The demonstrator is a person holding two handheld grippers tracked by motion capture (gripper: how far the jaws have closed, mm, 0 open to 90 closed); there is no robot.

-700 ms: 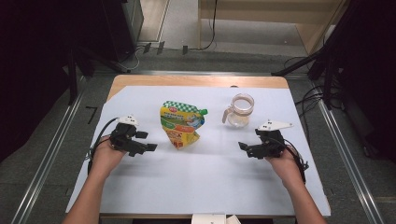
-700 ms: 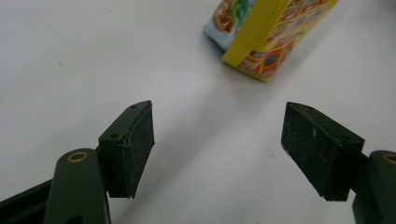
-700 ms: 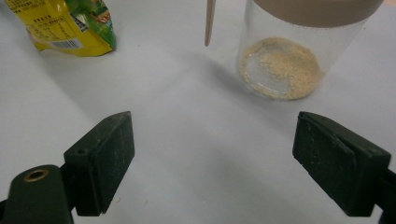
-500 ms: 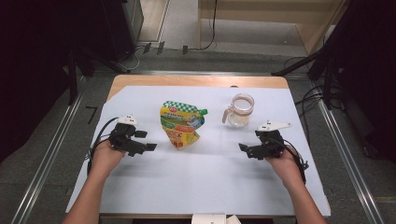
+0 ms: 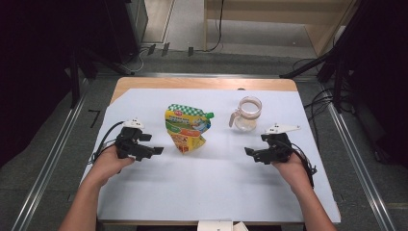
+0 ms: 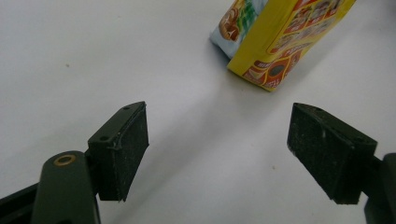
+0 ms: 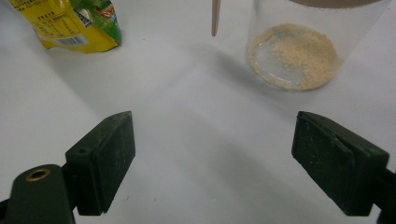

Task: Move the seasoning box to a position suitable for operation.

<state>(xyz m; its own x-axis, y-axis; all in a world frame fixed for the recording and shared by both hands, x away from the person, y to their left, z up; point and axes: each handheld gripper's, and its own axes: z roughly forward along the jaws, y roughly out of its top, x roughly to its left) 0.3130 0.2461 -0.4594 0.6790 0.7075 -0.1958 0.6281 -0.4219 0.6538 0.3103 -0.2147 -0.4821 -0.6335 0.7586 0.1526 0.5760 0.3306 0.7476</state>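
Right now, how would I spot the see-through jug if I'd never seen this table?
Find the white sheet covering the table. At its far side, right of the yellow pouch, stands the glass jug. Unlike the colourful pouch, it is clear, with a handle and pale powder at the bottom.

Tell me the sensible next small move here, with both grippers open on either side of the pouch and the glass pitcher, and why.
Probably ease the left gripper forward to the yellow pouch: its jaws stand open and empty, the pouch's lower end lies just ahead.
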